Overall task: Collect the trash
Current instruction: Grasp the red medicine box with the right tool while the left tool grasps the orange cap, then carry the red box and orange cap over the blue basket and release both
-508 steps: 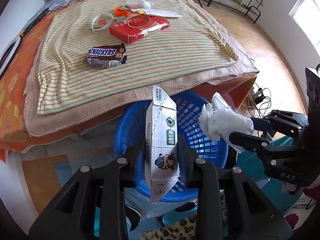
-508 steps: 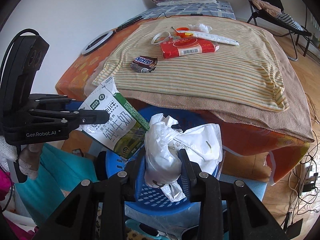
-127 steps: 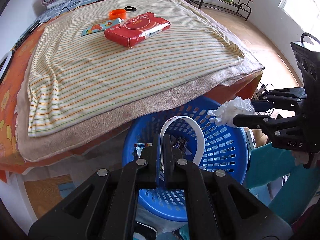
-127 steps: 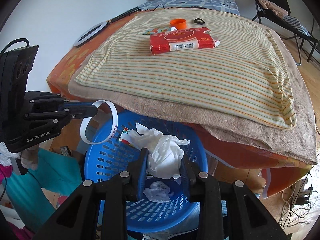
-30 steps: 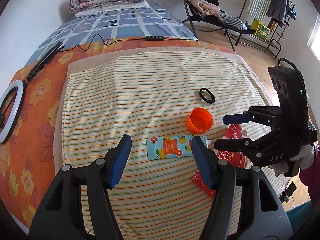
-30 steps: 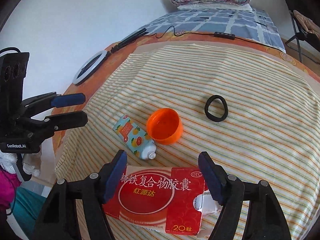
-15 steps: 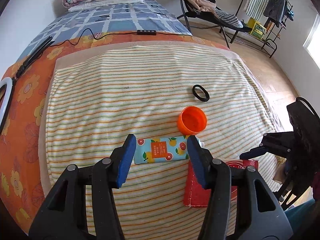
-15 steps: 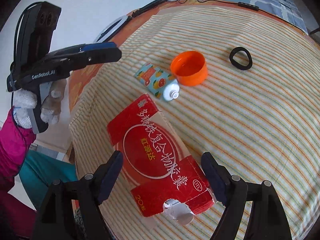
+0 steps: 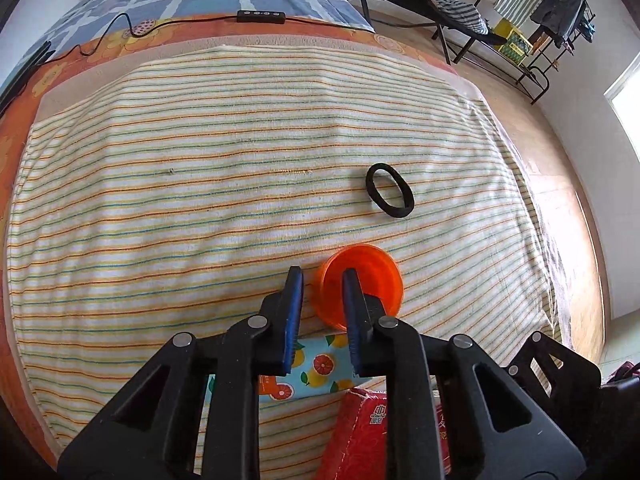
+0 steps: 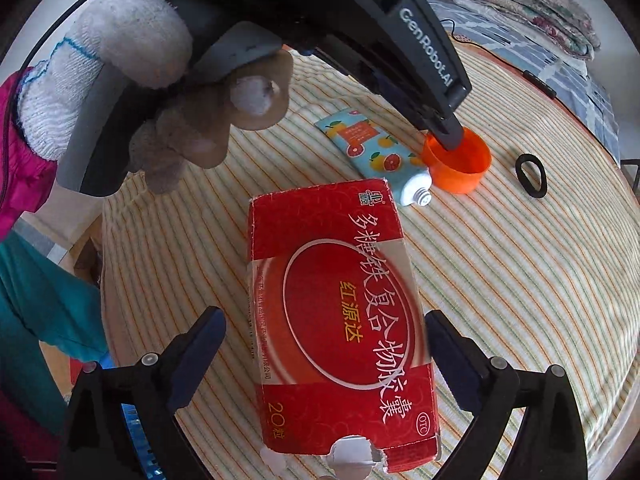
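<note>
An orange cap (image 9: 366, 280) lies on the striped towel (image 9: 200, 184), also in the right wrist view (image 10: 460, 164). My left gripper (image 9: 320, 292) straddles its left rim, one finger inside the cap, one outside, jaws narrow but apart. A fruit-print tube (image 9: 316, 368) lies under it, also in the right wrist view (image 10: 376, 152). My right gripper (image 10: 324, 344) is open wide on either side of a red medicine box (image 10: 340, 312), whose corner shows in the left wrist view (image 9: 360, 436).
A black hair tie (image 9: 389, 190) lies beyond the cap, also in the right wrist view (image 10: 531, 174). Folded quilts (image 10: 524, 0) sit at the bed's far end. A cable with an inline switch (image 9: 260, 16) runs across the orange sheet.
My left gripper has moved forward and narrowed over the orange cap's rim. My right gripper has come down closer around the red box.
</note>
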Available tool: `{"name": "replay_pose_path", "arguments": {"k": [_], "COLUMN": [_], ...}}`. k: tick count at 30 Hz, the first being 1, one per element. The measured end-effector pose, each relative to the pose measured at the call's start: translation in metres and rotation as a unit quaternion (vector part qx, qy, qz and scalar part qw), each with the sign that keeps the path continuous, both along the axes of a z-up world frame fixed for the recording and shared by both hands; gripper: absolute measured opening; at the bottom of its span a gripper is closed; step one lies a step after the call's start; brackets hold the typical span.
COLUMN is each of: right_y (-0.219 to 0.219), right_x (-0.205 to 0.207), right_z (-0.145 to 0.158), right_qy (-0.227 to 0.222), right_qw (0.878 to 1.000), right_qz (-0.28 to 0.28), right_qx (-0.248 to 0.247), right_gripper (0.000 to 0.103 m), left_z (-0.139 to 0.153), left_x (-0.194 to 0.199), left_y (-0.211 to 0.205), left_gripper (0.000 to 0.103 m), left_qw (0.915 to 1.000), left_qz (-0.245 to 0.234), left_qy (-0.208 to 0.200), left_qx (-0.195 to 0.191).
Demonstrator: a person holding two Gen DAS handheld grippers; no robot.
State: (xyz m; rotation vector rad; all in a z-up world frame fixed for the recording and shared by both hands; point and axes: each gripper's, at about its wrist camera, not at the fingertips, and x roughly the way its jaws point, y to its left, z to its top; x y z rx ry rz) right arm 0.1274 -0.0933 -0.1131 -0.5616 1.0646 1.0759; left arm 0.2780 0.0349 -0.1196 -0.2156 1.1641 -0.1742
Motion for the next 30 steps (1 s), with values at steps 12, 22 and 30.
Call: {"name": "replay_pose_path", "arguments": {"k": [12,22,30], "right_y": [-0.009,-0.043,-0.061], "right_x": [-0.02,-0.01,-0.021], "right_z": [-0.005,0.009,0.03], "right_qy": [-0.037,-0.038,-0.066], "right_qw": [0.999,0.994,0.988], "right_qz": [-0.027,-0.102,-0.142], "right_qx": [-0.014,-0.002,-0.01], "right_gripper": [0.088,0.087,0.087], "left_z": [0.0,0.021,0.048], "left_x": [-0.006,-0.031,-0.068], "left_y": [0.014,0.038,0.035], "left_gripper": [0.004,0.004,0.004], "left_qw": [0.9992,0.9972,0.9968], "left_qz": [0.036,0.064,0.054], "left_qy": [-0.017,-0.035,-0.052], "left_qx": [0.01,0.018,0.026]}}
